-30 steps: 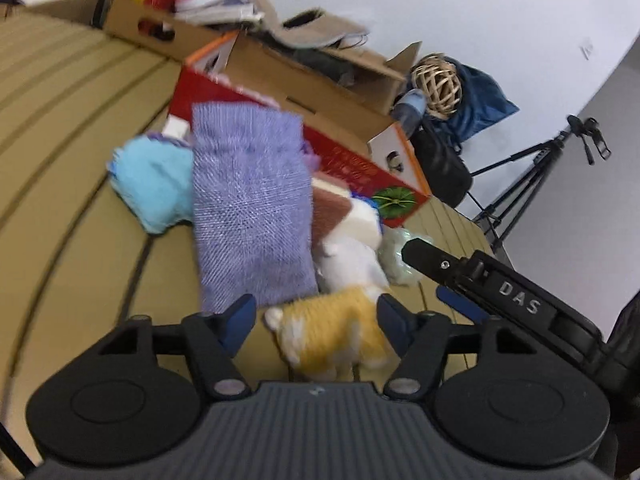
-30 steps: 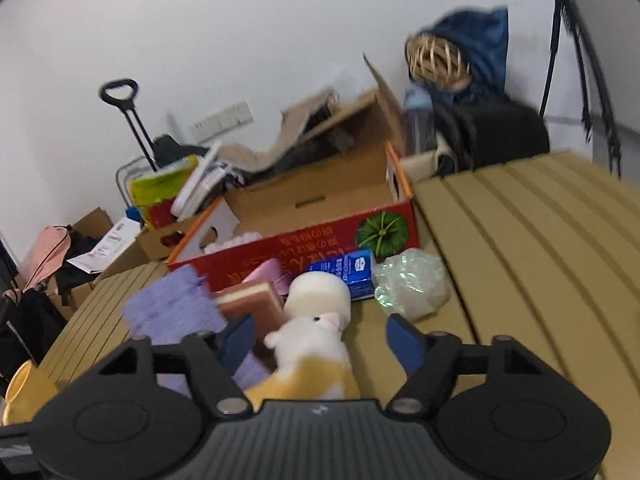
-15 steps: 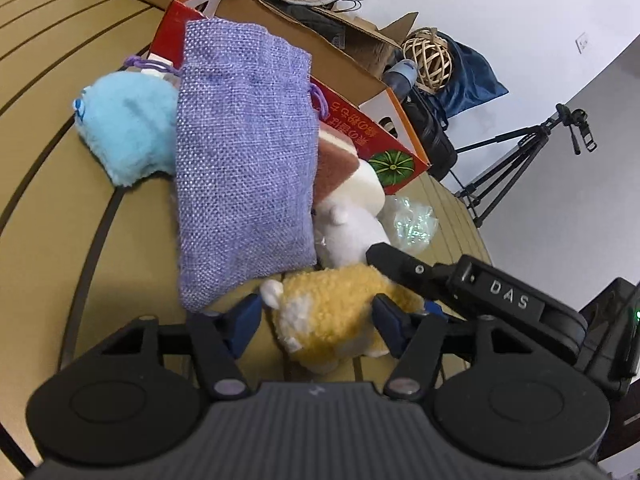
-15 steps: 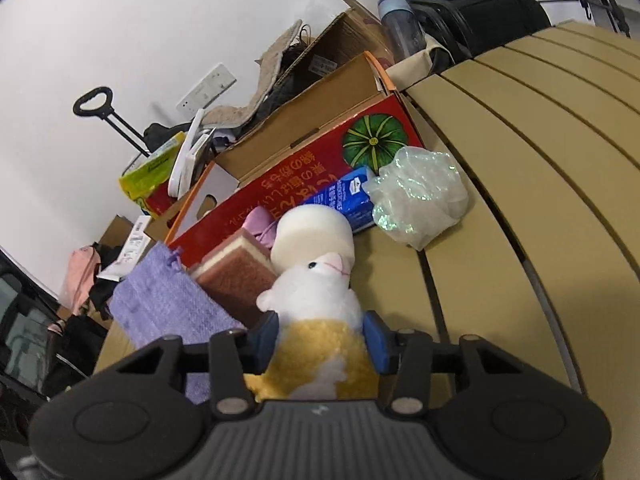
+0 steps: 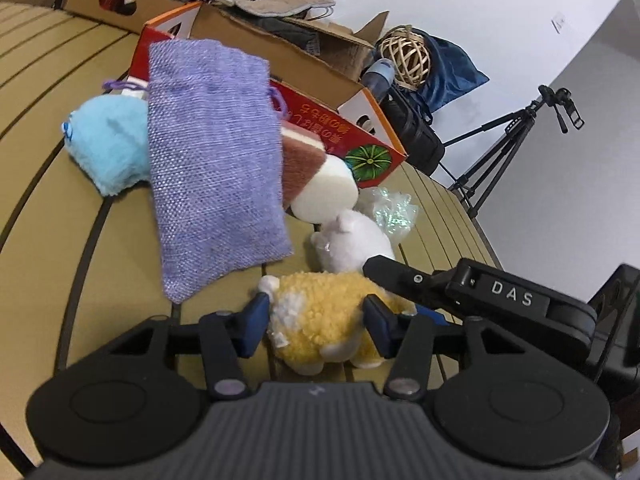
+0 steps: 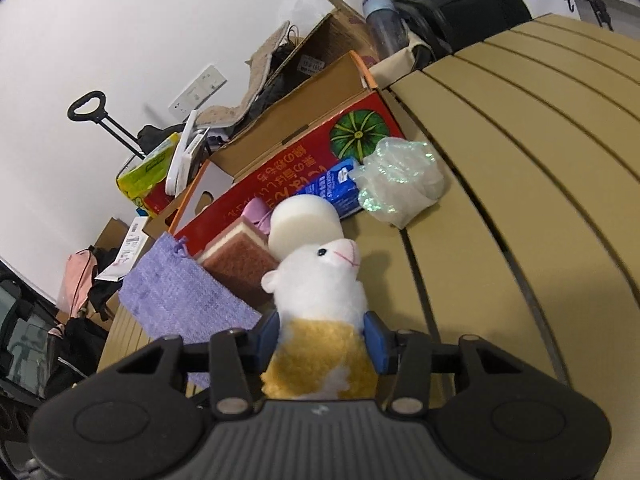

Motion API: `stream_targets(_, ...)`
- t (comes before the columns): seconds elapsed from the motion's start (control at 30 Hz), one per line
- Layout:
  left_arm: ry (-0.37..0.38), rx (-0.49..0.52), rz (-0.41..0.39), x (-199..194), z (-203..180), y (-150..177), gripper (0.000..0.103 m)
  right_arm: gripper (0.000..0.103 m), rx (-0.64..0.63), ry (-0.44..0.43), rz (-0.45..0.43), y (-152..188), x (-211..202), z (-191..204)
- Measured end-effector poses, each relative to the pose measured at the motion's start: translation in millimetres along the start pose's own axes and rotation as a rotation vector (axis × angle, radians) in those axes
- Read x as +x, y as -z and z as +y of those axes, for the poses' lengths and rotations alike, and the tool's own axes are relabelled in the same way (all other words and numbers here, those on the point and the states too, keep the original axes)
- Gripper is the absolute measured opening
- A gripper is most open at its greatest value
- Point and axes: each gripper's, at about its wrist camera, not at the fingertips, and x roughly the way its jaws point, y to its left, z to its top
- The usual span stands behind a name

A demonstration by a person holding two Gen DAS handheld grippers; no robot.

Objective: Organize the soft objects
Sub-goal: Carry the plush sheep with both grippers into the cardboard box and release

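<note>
Right gripper: the right gripper (image 6: 323, 338) is clenching the plush hamster (image 6: 320, 316) at its yellow body, both blue pads pressing into the fur; in the left wrist view its black finger (image 5: 404, 278) is reaching in from 3 o'clock across the toy's back.

Left gripper: the left gripper (image 5: 314, 318) is bracketing the same toy's yellow rump, its pads lying against the fur on both sides; whether it is truly squeezing, I cannot tell.

Plush hamster: it is sitting on the slatted tan table (image 6: 500, 200), just beside the purple pouch (image 5: 216, 172).

Heading: in the right wrist view its long axis is running from 6 toward 12 o'clock, white head and pink snout tilting toward 1 o'clock.

Red pumpkin box (image 6: 304, 160): it is standing open at 12 o'clock behind the pile; its inside is showing only bare cardboard from here.

Pile before the box: a brown sponge (image 6: 240, 256), a white foam round (image 6: 306, 226), a blue packet (image 6: 334, 190) and a glittery mesh puff (image 6: 400, 182) are crowding together.

Blue plush (image 5: 106, 142): it is lying at 10 o'clock in the left wrist view, partly under the pouch.
</note>
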Motion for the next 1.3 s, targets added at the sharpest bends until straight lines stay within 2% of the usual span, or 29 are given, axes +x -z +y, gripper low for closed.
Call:
stream_targets(0.13, -0.011, 0.026, -0.031, -6, -2, 3, 0.053, 0.042, -0.013, 0.002, -0.006, 2, -2, 7)
stream_targets(0.3, 0.025, 0.007, -0.104, -23, -6, -5, 0.052, 0.042, -0.05, -0.028, -0.07, 0, -19, 20)
stream_targets(0.37, 0.026, 0.052, -0.166, -33, -20, -17, 0.052, 0.042, -0.039, -0.065, -0.11, -8, -30, 26)
stream_targets(0.43, 0.046, 0.055, -0.213, -39, -31, -34, 0.052, 0.042, -0.042, -0.093, -0.168, -21, -39, 36)
stream_targets(0.53, 0.065, 0.086, -0.242, -27, -44, -72, 0.052, 0.042, -0.051, -0.107, -0.228, -53, -39, 48)
stream_targets(0.63, 0.093, 0.049, -0.231, 3, -48, -120, 0.052, 0.042, -0.061, -0.094, -0.254, -98, -21, 57)
stream_targets(0.7, 0.081, 0.064, -0.231, 26, -51, -141, 0.052, 0.042, -0.076, -0.078, -0.257, -127, -2, 59)
stream_targets(0.8, 0.051, 0.036, -0.173, 71, -52, -170, 0.052, 0.042, -0.061, -0.044, -0.211, -167, 35, 50)
stream_targets(0.9, 0.018, 0.026, -0.106, 115, -48, -189, 0.052, 0.042, -0.052, 0.002, -0.175, -193, 72, 35)
stream_targets(1.03, -0.014, -0.045, -0.004, 166, -31, -200, 0.051, 0.042, -0.025, 0.075, -0.095, -208, 120, 11)
stream_targets(1.13, -0.038, -0.076, 0.018, 186, -20, -200, 0.051, 0.039, -0.066, 0.124, -0.078, -213, 142, 7)
stream_targets(1.23, -0.095, -0.033, 0.028, 197, -17, -202, 0.051, 0.038, -0.177, 0.22, -0.067, -217, 153, 17)
stream_targets(1.3, -0.107, -0.056, 0.064, 202, -12, -206, 0.051, 0.036, -0.249, 0.27, -0.058, -217, 160, 23)
